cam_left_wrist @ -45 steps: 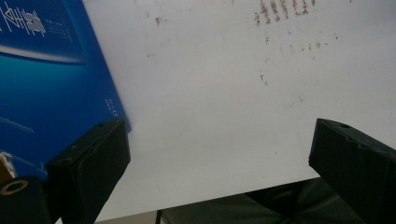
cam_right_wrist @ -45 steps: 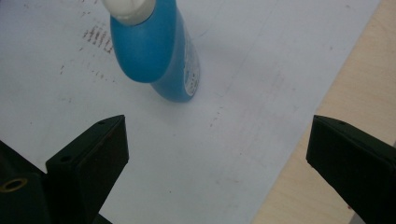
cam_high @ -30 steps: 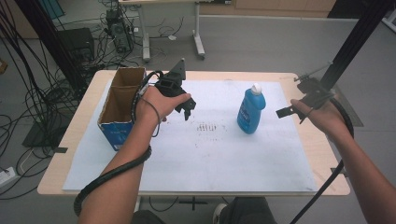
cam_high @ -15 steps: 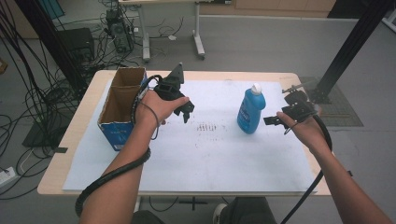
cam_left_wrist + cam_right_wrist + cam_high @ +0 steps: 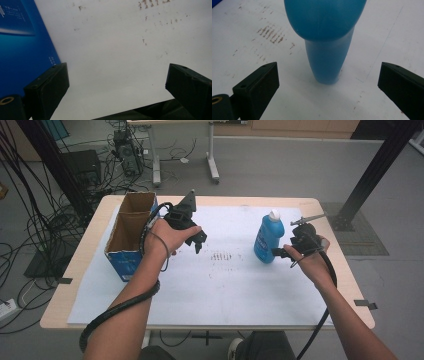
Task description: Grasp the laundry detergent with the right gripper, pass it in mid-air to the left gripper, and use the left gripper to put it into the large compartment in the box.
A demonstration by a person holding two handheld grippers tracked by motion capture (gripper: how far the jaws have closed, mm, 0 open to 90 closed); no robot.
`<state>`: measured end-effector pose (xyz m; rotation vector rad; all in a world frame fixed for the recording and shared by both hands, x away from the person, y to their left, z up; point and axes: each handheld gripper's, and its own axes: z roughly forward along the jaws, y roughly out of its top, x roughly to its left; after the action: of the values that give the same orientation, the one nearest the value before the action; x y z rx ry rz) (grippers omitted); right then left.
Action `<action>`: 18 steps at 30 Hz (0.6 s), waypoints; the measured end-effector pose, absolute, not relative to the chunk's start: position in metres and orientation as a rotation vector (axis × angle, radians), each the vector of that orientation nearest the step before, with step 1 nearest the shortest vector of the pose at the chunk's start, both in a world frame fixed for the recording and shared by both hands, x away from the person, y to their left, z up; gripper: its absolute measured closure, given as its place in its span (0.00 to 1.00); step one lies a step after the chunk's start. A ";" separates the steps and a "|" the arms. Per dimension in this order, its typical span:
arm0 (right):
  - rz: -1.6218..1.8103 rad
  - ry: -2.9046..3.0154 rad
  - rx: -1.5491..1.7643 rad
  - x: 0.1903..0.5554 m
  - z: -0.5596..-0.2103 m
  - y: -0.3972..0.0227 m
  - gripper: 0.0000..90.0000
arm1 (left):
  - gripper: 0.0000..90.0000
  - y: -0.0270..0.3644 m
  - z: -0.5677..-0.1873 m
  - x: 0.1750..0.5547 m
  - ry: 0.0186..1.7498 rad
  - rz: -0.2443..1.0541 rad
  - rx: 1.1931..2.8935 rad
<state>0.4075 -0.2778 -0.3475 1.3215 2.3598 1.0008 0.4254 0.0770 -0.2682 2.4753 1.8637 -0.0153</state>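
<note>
- We saw the right gripper (image 5: 278, 252) with jaws spread wide, nothing between them, its tips just beside the blue detergent bottle (image 5: 268, 238).
- In the right gripper view the bottle (image 5: 325, 37) stood upright on the white sheet (image 5: 387, 30), centred ahead of the gap, not touched.
- We saw the left gripper (image 5: 196, 241) also spread and empty, hovering over the sheet near the open cardboard box (image 5: 129, 234).
- The box's blue side (image 5: 22, 42) sat just beside its one jaw.
- Brown smudges (image 5: 223, 256) marked the sheet between both grippers.
</note>
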 end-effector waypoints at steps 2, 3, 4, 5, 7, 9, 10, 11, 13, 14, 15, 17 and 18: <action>1.015 2.346 1.311 0.408 -0.350 -0.276 0.03 | 0.06 0.077 -0.269 0.426 1.865 -0.019 2.479; 1.020 2.341 1.306 0.409 -0.352 -0.273 0.03 | 0.06 0.077 -0.269 0.426 1.865 -0.019 2.479; 1.021 2.338 1.306 0.410 -0.353 -0.272 0.03 | 0.06 0.077 -0.268 0.427 1.862 -0.018 2.478; 1.025 2.336 1.303 0.410 -0.355 -0.270 0.03 | 0.06 0.076 -0.268 0.427 1.859 -0.017 2.480; 1.033 2.323 1.297 0.411 -0.357 -0.268 0.03 | 0.06 0.076 -0.267 0.427 1.858 -0.014 2.477; 1.041 2.306 1.291 0.412 -0.360 -0.265 0.03 | 0.06 0.075 -0.266 0.427 1.855 -0.007 2.478; 1.042 2.300 1.287 0.412 -0.361 -0.264 0.03 | 0.06 0.075 -0.266 0.427 1.855 -0.007 2.478; 1.046 2.293 1.284 0.412 -0.363 -0.263 0.03 | 0.06 0.074 -0.266 0.428 1.852 -0.012 2.475; 1.077 2.281 1.281 0.413 -0.366 -0.262 0.03 | 0.06 0.073 -0.266 0.428 1.847 -0.014 2.472; 1.087 2.274 1.279 0.413 -0.367 -0.261 0.03 | 0.06 0.073 -0.267 0.428 1.847 -0.015 2.470; 1.087 2.274 1.279 0.413 -0.367 -0.261 0.03 | 0.06 0.073 -0.267 0.428 1.847 -0.015 2.470; 1.098 2.251 1.269 0.414 -0.371 -0.258 0.03 | 0.06 0.072 -0.268 0.429 1.845 -0.019 2.475; 1.101 2.243 1.269 0.415 -0.372 -0.258 0.03 | 0.06 0.072 -0.268 0.429 1.844 -0.020 2.476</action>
<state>0.4145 -0.2579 -0.3723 1.2687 2.2429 1.1010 0.4289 0.0718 -0.2682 2.4755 1.8443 -0.0200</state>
